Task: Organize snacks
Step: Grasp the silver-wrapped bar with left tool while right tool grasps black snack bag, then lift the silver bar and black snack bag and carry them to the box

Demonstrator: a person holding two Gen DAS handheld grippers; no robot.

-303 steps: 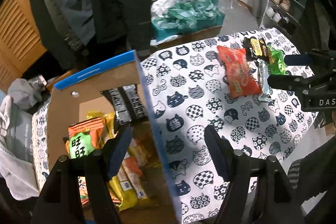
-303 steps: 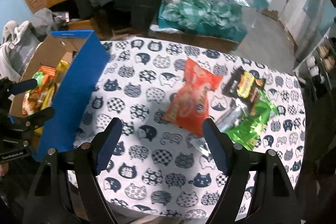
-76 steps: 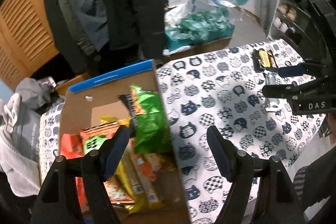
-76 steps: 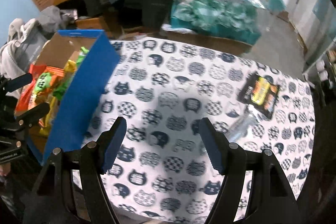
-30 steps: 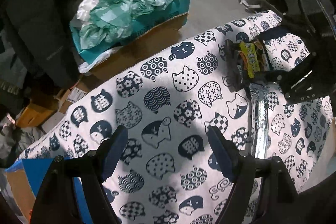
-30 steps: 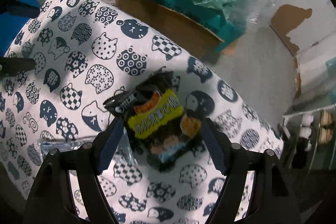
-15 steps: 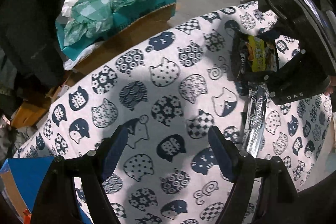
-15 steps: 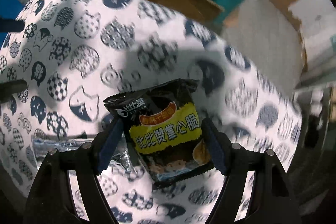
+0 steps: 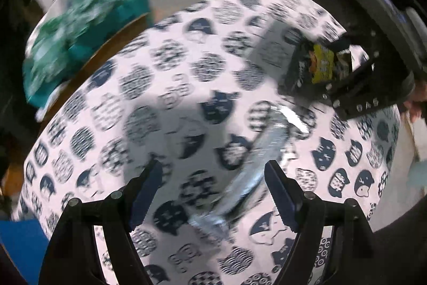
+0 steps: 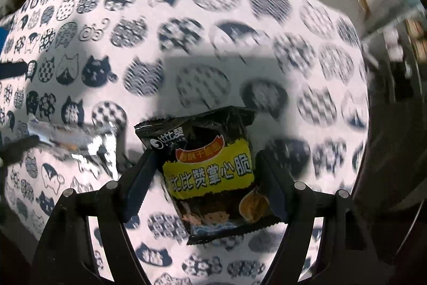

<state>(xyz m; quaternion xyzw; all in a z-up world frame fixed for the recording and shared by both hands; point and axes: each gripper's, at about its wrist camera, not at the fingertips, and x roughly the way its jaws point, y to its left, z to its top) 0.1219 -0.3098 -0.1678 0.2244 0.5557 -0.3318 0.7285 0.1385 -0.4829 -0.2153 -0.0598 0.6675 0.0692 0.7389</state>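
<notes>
A black snack packet with a yellow label (image 10: 213, 172) lies on the cat-print tablecloth (image 10: 186, 26). My right gripper (image 10: 205, 183) is open, its fingers on either side of the packet. In the left wrist view the same packet (image 9: 320, 66) shows between the right gripper's fingers at upper right. A long silver foil snack (image 9: 256, 164) lies on the cloth, its near end between the fingers of my open left gripper (image 9: 213, 191). The silver snack also shows in the right wrist view (image 10: 72, 140), left of the packet.
A blue box corner (image 9: 21, 239) shows at lower left. A cardboard box of green bags (image 9: 80, 26) stands on the floor beyond the table's far edge. A shoe rack (image 10: 411, 44) is at the right.
Both grippers have moved closer and lower over the table. The right gripper now straddles the black packet. The left gripper has come down over the silver snack's near end.
</notes>
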